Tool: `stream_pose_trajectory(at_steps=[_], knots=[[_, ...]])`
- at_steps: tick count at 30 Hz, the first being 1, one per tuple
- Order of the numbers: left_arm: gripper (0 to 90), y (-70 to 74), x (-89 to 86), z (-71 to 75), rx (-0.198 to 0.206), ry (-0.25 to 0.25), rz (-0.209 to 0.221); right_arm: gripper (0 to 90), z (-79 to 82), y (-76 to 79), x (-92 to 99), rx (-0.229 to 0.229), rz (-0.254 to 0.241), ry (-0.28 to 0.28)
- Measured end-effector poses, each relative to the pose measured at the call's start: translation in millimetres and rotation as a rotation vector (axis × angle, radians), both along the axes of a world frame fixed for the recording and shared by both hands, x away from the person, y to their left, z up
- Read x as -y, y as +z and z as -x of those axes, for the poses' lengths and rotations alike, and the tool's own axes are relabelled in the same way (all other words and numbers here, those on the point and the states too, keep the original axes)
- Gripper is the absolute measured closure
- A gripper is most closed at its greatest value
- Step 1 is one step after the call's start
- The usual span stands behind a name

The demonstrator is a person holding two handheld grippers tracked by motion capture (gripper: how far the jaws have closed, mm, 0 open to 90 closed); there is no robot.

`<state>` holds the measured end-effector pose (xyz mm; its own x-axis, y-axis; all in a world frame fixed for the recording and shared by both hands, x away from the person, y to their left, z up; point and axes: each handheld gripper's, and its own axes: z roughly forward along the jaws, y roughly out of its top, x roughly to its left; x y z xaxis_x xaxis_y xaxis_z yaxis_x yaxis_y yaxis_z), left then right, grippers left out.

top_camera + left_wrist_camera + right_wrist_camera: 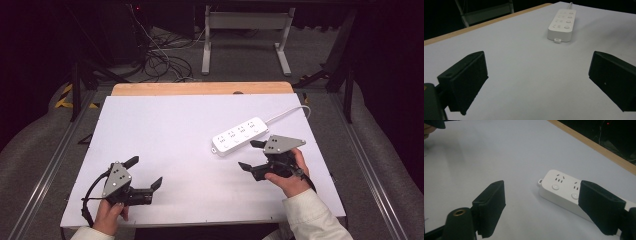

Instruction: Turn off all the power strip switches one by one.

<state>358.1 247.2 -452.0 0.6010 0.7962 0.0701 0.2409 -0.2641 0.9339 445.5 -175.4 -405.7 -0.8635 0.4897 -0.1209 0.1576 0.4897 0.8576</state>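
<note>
Power strip (239, 135): white, lying toward the worktop (165, 125) right edge.
Right gripper (253, 156): jaws wide, empty, just beside the strip.
Left gripper (145, 172): jaws wide, empty, near front-left corner.

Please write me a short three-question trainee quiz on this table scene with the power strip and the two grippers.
1. True or false: the right gripper grips the power strip.
2. Which gripper is nearer the strip: A left, B right?
3. What colour is the table's top sheet?

Key
1. False; its fingers stand apart, nothing between them.
2. B.
3. White.
</note>
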Motion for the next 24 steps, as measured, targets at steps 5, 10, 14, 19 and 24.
stream_pose_trajectory(at_steps=[5, 10, 14, 19, 24], knots=[[2.7, 0.1, -0.6, 0.0, 0.0, -0.003, -0.001, 25.7, -9.2, 6.6, -11.1, 0.013, 0.004, 0.018], [2.7, 0.0, -0.7, 0.0, 0.001, -0.003, 0.003, 38.7, -14.0, 9.5, -21.2, 0.035, 0.037, 0.035], [2.8, 0.0, -0.8, -0.3, 0.001, -0.006, 0.001, 56.0, -15.0, 7.3, -22.5, -0.01, 0.034, 0.018], [2.8, -0.1, 0.0, 0.0, 0.002, -0.007, -0.002, 74.9, -20.1, 7.5, -25.4, -0.077, 0.021, 0.055], [2.8, -0.3, 0.0, -0.1, -0.002, -0.005, 0.003, 90.0, -29.3, 8.1, -33.3, -0.116, 0.042, -0.002]])
